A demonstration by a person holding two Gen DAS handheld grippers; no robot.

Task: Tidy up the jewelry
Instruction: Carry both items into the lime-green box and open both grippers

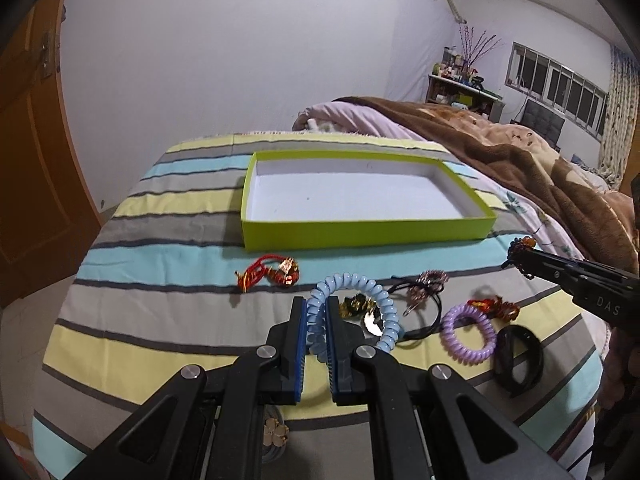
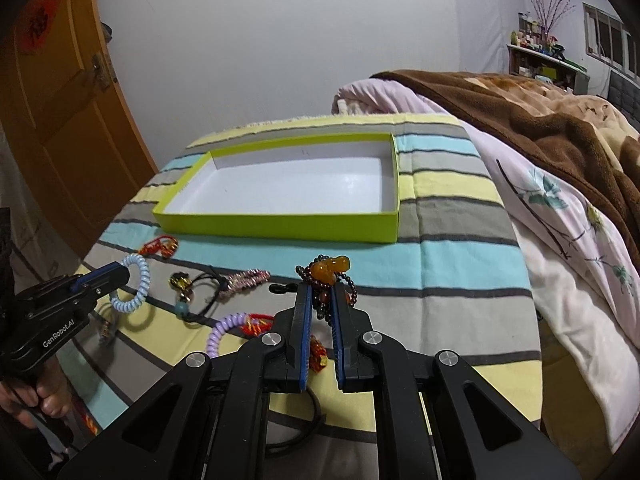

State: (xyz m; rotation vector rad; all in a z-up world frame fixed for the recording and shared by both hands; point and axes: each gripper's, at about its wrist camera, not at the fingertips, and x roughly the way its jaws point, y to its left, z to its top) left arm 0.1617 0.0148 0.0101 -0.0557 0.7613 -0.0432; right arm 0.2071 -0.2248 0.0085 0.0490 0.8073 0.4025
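A shallow green box with a white inside lies on the striped bedspread; it also shows in the right wrist view. My left gripper is shut on a light blue coil hair tie, also seen in the right wrist view. My right gripper is shut on a dark bead bracelet with an amber charm, held above the bedspread; the bracelet also shows in the left wrist view.
On the bedspread lie a red cord charm, a pink clip on a black cord, a purple coil tie, a red-gold charm and a black bangle. A brown blanket is heaped to the right.
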